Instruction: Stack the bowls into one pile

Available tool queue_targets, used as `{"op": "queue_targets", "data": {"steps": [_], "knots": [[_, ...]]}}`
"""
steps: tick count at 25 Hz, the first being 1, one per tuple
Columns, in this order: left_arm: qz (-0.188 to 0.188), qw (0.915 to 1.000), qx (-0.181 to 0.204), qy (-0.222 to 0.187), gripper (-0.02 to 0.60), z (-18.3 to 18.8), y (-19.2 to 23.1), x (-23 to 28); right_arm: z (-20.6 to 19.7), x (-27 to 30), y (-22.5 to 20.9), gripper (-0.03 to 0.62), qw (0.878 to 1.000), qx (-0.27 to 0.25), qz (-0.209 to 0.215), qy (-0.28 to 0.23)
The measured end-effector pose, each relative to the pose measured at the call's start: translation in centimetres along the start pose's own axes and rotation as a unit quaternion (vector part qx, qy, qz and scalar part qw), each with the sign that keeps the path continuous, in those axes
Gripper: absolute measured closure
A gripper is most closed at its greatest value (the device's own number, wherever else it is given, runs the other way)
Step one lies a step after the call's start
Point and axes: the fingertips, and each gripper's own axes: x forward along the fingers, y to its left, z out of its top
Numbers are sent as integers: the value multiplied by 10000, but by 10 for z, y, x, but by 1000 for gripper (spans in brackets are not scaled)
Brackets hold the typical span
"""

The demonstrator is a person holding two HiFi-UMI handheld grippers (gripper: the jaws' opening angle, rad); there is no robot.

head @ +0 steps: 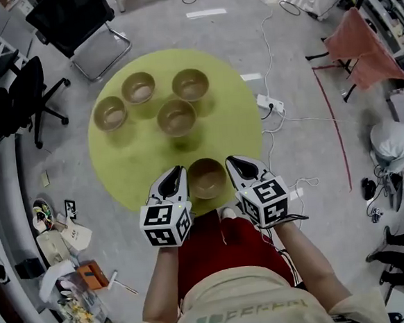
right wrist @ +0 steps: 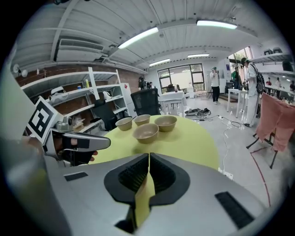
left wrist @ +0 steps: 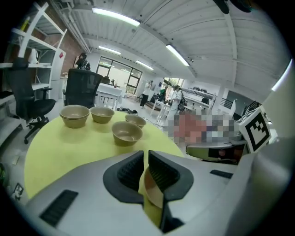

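**Barely begun: no pile yet**

Nothing reads as stacked. On the yellow table the near bowl sits alone at my edge. The four far bowls stand apart beyond it, though the leftmost bowl may be a nested pair; I can't tell. I judge nearly the whole pile is left to build.

My left gripper and right gripper are both clenched on nothing, jaws pressed together. The near bowl lies between them, just beside each tip, and neither seems to touch it.
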Motion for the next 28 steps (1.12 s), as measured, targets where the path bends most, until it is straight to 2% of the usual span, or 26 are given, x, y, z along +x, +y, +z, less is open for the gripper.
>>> {"op": "queue_targets", "data": {"steps": [5,10,28], "knots": [[-238,9991,-54,361,551,-16,3,10,-22,3,1,557,9984,284,38,484],[-382,9973,-87,620,522,-32,2,16,-36,7,1,556,9966,386,2,728],[-402,9908,-474,1203,489,-67,-7,14,-65,7,7,556,9883,416,285,1439]]}}
